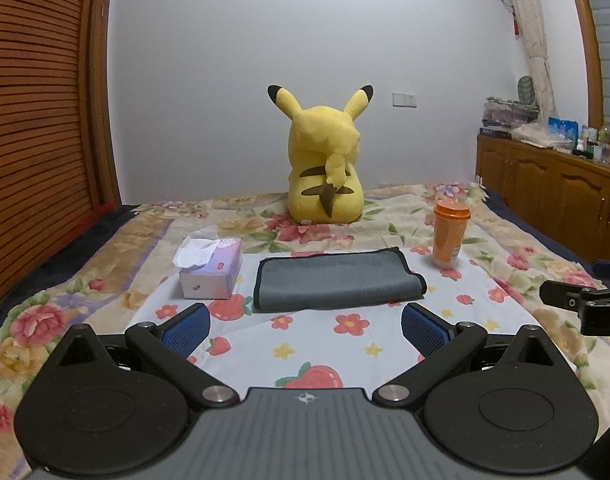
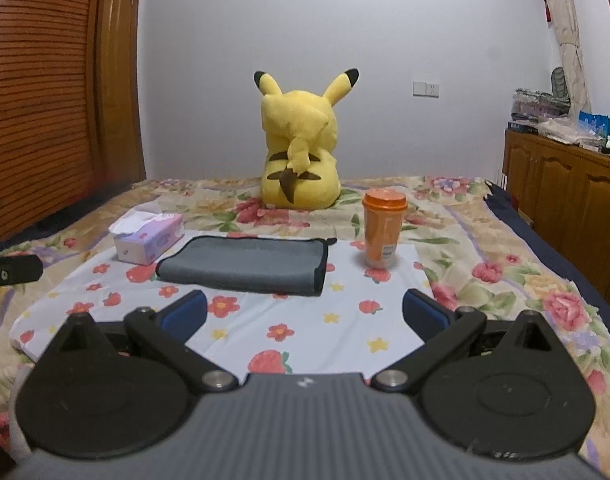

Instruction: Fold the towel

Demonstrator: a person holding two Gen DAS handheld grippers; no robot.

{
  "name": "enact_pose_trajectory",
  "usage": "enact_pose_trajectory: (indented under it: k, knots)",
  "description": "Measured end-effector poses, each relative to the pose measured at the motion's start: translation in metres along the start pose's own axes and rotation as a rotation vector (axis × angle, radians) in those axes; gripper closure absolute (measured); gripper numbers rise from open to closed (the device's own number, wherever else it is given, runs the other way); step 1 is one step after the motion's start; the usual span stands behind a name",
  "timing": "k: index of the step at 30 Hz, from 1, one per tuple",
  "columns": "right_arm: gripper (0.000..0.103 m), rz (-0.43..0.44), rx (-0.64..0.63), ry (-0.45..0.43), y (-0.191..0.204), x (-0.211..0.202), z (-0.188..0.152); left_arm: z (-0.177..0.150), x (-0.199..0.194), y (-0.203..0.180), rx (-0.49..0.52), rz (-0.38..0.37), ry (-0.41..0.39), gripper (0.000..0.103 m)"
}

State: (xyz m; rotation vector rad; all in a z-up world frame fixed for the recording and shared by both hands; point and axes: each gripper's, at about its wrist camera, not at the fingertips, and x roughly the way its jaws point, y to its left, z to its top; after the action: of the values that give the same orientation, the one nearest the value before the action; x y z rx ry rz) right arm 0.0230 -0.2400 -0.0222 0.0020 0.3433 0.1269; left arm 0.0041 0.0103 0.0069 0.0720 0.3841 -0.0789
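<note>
A grey towel (image 1: 337,280) with a dark edge lies folded flat on the white flowered cloth (image 1: 325,344) on the bed. It also shows in the right wrist view (image 2: 249,266). My left gripper (image 1: 305,330) is open and empty, held above the cloth just in front of the towel. My right gripper (image 2: 303,316) is open and empty, in front of the towel and slightly to its right. Neither gripper touches the towel.
A tissue box (image 1: 211,270) stands left of the towel. An orange cup (image 1: 449,236) stands right of it. A yellow plush toy (image 1: 325,168) sits behind. A wooden cabinet (image 1: 553,192) runs along the right, a slatted wardrobe (image 1: 37,120) along the left.
</note>
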Motion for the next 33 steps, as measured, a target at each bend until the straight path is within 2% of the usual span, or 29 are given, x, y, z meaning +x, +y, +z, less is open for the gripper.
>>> enact_pose_trajectory:
  k: [20,33]
  knots:
    - [0.000,-0.020,0.030,-0.108,-0.006,-0.014,0.003,0.002,-0.013,-0.005,0.026,-0.008,-0.090,0.000]
    - [0.000,-0.024,0.035,-0.107,-0.007,-0.014,0.002,0.001,-0.014,-0.006,0.029,-0.006,-0.089,0.000]
